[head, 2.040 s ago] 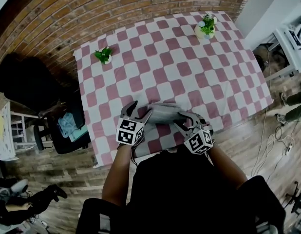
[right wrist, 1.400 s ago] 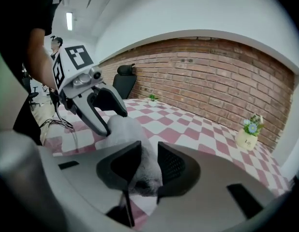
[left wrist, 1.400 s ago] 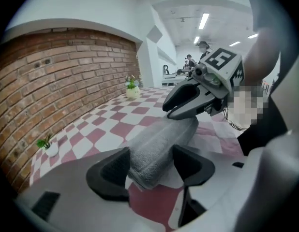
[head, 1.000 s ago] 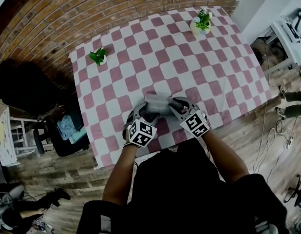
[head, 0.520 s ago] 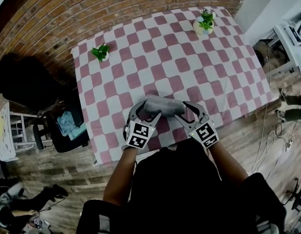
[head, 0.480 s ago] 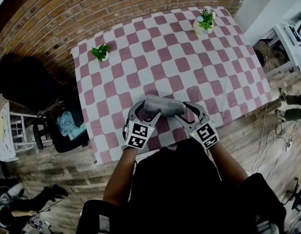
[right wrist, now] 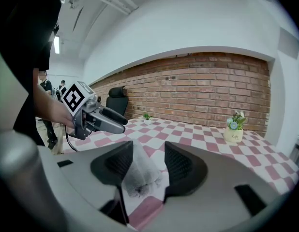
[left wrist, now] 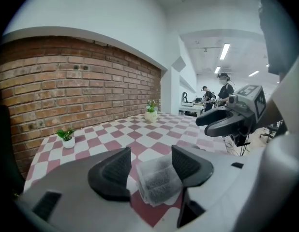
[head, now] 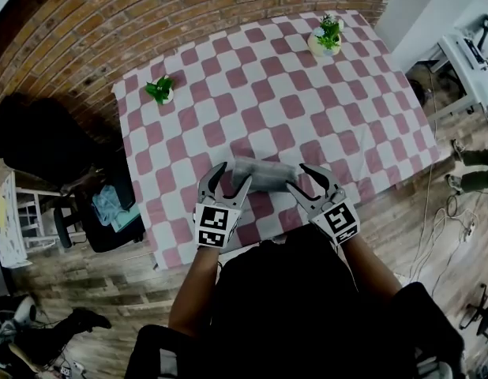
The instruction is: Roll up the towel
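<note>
1. The grey rolled terry towel (head: 260, 174) lies on the table with the pink-and-white checked cloth (head: 323, 109), towards the edge nearest us, its length running across between our two hands
2. Our left tongs (head: 233, 174) sit at the roll's left end. Their jaws have just been closing but stand partly apart, with the towel's end in the gap and bare cloth showing beside one pad, so they grip nothing
3. Our right tongs (head: 297, 177) face the other end. Their jaws have just been opening and stand partly apart, the roll between them unpressed
4. A small green plant in a white pot (head: 163, 91) and a larger flowering plant in a cream pot (head: 326, 39) stand at the far corners, well apart from the towel
</note>
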The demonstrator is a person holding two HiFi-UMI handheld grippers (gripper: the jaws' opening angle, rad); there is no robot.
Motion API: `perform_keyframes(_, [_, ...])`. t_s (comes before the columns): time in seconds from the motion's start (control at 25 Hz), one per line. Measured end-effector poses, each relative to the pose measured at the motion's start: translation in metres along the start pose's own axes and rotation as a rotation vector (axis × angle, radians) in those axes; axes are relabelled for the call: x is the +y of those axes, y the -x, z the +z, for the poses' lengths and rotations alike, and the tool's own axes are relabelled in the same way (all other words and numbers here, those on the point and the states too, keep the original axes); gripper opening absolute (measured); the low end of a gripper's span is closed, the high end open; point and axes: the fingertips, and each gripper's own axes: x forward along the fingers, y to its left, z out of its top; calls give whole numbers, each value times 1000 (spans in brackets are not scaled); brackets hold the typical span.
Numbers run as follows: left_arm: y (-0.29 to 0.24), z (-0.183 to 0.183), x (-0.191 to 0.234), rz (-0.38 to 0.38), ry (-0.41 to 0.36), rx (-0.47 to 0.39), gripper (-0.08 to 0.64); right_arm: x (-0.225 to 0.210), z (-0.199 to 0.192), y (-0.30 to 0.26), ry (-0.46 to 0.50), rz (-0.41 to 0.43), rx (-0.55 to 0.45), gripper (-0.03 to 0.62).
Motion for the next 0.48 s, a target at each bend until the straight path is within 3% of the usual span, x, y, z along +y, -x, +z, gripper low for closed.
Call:
perform_keyframes(0.2, [20,48,10,47,-24,-122,209,-16,45,10,3,-53,-97,135])
perform_keyframes(0.48, [49,94,26,149,-45,-254,78,-26,116,28,40,-123,-260,45])
